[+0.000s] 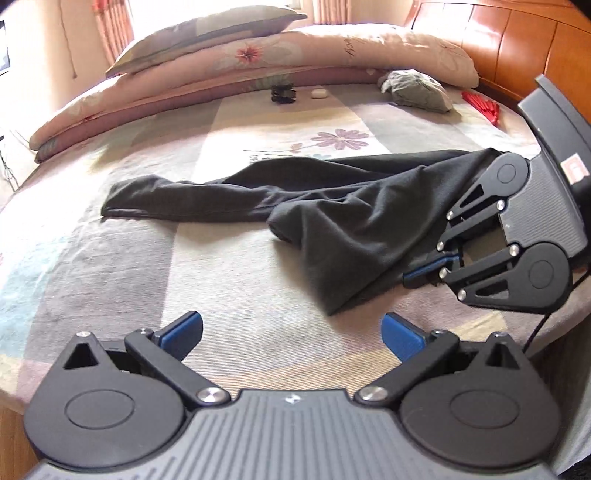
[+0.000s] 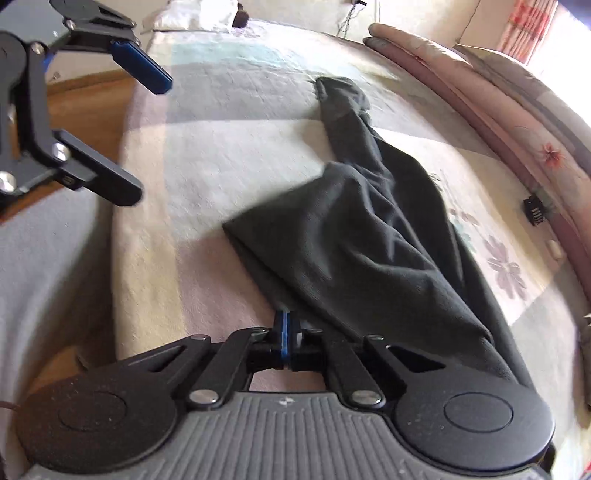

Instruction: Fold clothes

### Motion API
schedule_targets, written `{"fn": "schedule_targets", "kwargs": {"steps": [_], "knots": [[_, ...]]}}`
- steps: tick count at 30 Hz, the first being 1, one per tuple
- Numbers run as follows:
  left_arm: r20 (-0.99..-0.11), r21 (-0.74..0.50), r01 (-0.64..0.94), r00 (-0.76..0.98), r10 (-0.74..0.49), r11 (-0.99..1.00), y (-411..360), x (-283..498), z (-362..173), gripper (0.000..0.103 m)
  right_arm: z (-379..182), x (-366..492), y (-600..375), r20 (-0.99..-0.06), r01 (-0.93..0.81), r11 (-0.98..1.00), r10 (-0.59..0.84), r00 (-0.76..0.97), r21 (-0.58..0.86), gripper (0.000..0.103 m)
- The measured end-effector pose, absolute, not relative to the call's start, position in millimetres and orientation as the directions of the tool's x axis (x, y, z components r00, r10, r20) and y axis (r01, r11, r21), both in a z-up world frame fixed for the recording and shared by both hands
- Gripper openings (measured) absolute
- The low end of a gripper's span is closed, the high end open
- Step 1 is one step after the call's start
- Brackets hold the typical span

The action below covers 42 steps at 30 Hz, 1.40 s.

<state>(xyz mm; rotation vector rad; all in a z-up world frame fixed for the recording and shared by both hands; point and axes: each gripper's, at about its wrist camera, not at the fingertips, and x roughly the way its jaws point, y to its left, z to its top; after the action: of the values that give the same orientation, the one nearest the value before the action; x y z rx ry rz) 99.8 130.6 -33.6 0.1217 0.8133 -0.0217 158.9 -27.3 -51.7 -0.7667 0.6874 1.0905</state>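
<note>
While the left gripper [image 1: 291,334] hovers just above the near edge of the bed [image 1: 207,280] with its blue-padded jaws spread wide and holding nothing, the right gripper [image 2: 286,338] sits low near the bed's right-hand edge with its jaws pinched tight on a corner of the dark garment [image 1: 332,206]. From that pinched corner the garment runs as a long, rumpled, partly bunched strip across the middle of the bed's patterned sheet. Beyond it, along the far edge, lie folded floral quilts [image 1: 236,66], a pillow [image 1: 207,35] on top, a crumpled grey cloth [image 1: 415,90] and a wooden headboard [image 1: 517,40].
</note>
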Motion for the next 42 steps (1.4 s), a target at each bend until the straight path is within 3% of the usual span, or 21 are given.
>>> {"fn": "schedule_targets", "kwargs": {"steps": [4,8,15,22,28,29,30,31,33,37,42], "knots": [[-0.722,0.077,0.011,0.690,0.048,0.997,156.3,93.1,-33.5,0.102,-44.2,148.2,17.0,-0.798,-0.968,0.224,0.561,0.222,-0.112,0.001],[-0.728,0.067,0.031,0.685,0.028,0.997,159.2,91.5,-37.7,0.102,-44.2,140.9,50.9,-0.801,-0.965,0.221,0.548,0.243,-0.141,0.003],[-0.738,0.052,0.080,0.675,-0.016,0.995,160.4,89.5,-45.3,0.102,-51.5,139.7,7.0,-0.821,-0.910,0.251,0.400,0.407,-0.329,0.022],[-0.726,0.006,0.217,0.672,-0.145,0.976,124.7,96.7,-50.6,0.102,-58.2,166.2,-62.3,-0.813,-0.822,0.309,0.197,0.548,-0.479,0.047],[-0.740,-0.007,0.230,0.653,-0.159,0.973,114.4,96.7,-58.0,0.102,-78.1,187.0,-75.1,-0.794,-0.791,0.229,0.104,0.599,-0.567,0.043],[-0.743,-0.005,0.225,0.651,-0.154,0.974,114.9,97.0,-58.8,0.102,-77.6,189.5,-76.1,-0.808,-0.804,0.242,0.111,0.579,-0.543,0.037],[-0.746,-0.004,0.219,0.649,-0.149,0.976,115.8,97.1,-59.4,0.102,-77.0,191.6,-77.0,-0.820,-0.815,0.255,0.118,0.560,-0.520,0.016],[-0.747,-0.002,0.213,0.649,-0.143,0.977,116.9,97.6,-59.8,0.102,-76.2,189.9,-76.2,-0.829,-0.824,0.260,0.124,0.545,-0.503,0.008],[-0.749,0.001,0.205,0.648,-0.135,0.979,118.9,98.0,-60.2,0.102,-73.6,181.2,-72.7,-0.839,-0.841,0.252,0.150,0.523,-0.479,0.007],[-0.750,0.011,0.187,0.652,-0.116,0.982,122.7,97.1,-58.1,0.102,-55.7,162.4,-67.5,-0.871,-0.901,0.312,0.294,0.393,-0.300,0.004],[-0.744,0.014,0.154,0.662,-0.093,0.988,129.7,93.7,-51.6,0.102,-36.8,129.9,-39.8,-0.851,-0.956,0.289,0.513,0.112,0.049,0.003]]}}
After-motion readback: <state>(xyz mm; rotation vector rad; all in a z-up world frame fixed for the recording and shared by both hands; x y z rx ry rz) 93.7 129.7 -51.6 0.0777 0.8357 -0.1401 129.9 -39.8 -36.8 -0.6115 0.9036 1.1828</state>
